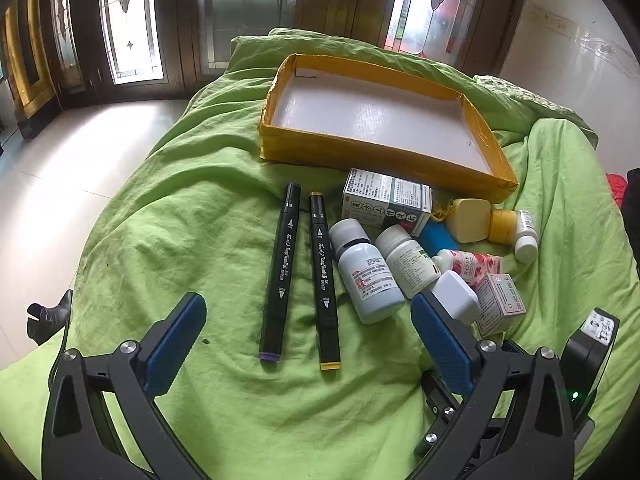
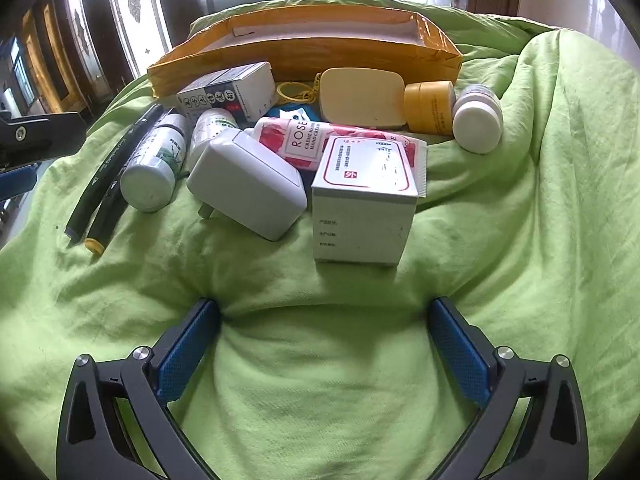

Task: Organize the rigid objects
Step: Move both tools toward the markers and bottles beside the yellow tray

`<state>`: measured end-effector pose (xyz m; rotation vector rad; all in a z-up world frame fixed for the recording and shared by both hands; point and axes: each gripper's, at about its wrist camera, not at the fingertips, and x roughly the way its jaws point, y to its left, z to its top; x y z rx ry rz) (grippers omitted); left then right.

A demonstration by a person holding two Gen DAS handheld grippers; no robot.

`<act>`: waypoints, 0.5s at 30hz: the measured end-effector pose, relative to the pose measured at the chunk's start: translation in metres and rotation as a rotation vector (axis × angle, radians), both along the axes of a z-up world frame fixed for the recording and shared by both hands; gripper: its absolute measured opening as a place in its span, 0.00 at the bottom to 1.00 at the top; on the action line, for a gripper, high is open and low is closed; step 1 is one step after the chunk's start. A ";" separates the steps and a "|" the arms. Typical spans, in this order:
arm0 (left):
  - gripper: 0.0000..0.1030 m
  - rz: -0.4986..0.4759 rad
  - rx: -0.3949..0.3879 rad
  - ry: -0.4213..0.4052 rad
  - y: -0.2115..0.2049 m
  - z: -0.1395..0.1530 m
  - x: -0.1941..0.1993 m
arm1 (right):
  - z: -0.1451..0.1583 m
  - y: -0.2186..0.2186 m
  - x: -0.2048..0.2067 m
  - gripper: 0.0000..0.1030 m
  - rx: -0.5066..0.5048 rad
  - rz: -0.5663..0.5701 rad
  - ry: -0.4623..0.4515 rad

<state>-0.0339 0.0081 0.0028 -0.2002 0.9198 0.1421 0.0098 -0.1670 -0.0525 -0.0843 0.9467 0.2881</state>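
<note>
A shallow tray (image 1: 486,138) with yellow-taped walls and a bare white floor is seen on a green sheet (image 1: 192,224) spread over a bed; it serves as the landmark. All loose items are shown outside the tray, on the sheet just in front of its near wall. Two black markers (image 1: 280,272) are laid side by side in front of the tray's left corner, one capped purple, the other (image 1: 325,280) capped yellow. Just beside them two white bottles (image 1: 370,276) are lying on their sides, and a printed medicine box (image 1: 386,200) is placed almost against the tray's near wall. Further along that wall a cream case (image 2: 362,98), a yellow jar (image 2: 430,106) and a small white bottle (image 2: 478,120) are grouped. Nearer the cameras than these, a rose hand-cream tube (image 2: 288,142), a white plug adapter (image 2: 244,188) and a small white carton (image 2: 366,196) are seen touching one another.

The left hand-held gripper (image 1: 308,320) is held released above the markers' near ends, with nothing between its blue pads (image 1: 176,344). The right hand-held gripper (image 2: 324,324) is likewise spread wide and empty, low over the sheet in front of the white carton.
</note>
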 end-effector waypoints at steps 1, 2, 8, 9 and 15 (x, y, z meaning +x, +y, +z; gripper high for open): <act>1.00 0.002 -0.003 -0.004 0.001 0.001 -0.001 | 0.002 0.001 0.001 0.99 0.000 0.004 0.012; 1.00 0.005 -0.009 -0.010 0.002 0.002 -0.002 | 0.004 0.000 0.002 0.99 0.018 0.000 0.022; 1.00 0.072 -0.005 -0.040 0.016 0.011 -0.006 | 0.037 -0.020 -0.009 0.99 0.155 -0.014 -0.018; 1.00 0.082 -0.011 -0.047 0.020 0.013 -0.006 | 0.046 -0.022 -0.012 0.99 0.184 -0.007 -0.045; 1.00 0.080 -0.014 -0.045 0.023 0.013 -0.003 | 0.110 -0.034 -0.019 0.99 0.238 0.015 -0.255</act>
